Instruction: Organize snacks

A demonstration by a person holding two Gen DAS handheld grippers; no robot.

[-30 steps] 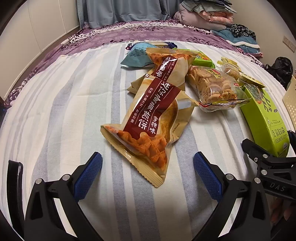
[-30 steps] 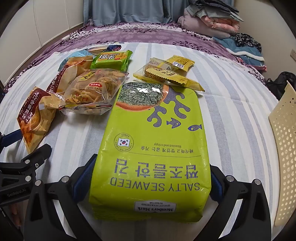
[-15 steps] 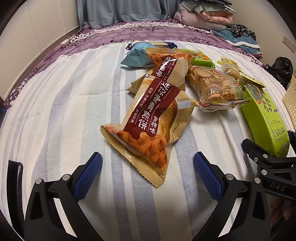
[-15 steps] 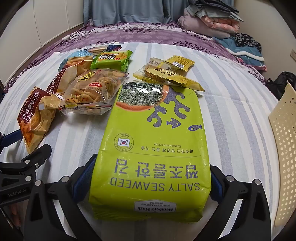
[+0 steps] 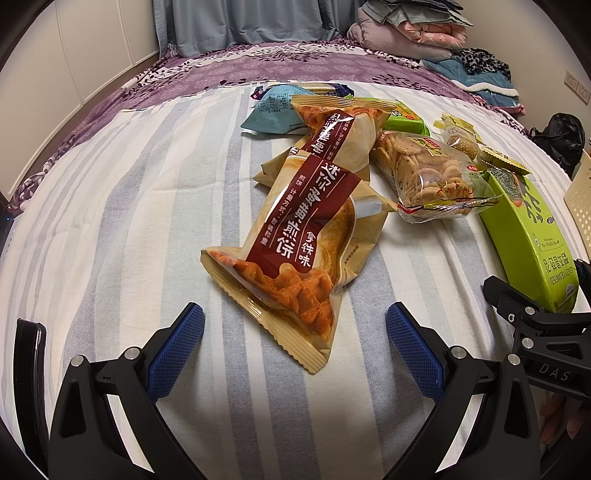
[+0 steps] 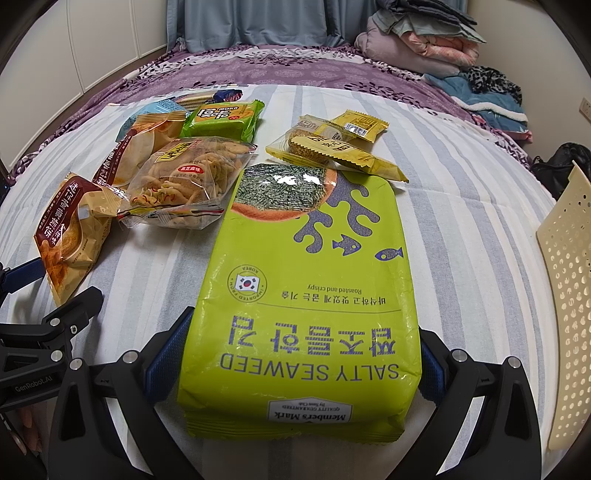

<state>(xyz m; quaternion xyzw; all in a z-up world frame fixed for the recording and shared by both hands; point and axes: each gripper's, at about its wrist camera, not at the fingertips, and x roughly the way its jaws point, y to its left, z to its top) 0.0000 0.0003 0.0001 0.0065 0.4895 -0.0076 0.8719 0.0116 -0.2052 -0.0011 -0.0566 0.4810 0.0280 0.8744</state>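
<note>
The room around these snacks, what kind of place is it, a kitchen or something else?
Most likely a bedroom. The snacks lie on a striped bedsheet over a purple floral bedspread, with folded blankets piled at the far side and a curtain behind.

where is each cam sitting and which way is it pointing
Left wrist: on the left gripper, low over the striped bed, facing the brown cookie bag; its open blue fingers and the right gripper show.
Right wrist: on the right gripper, facing the headboard end, fingers flanking the green seaweed pack; the left gripper shows.
Shared: both packs, the clear cracker bag.
</note>
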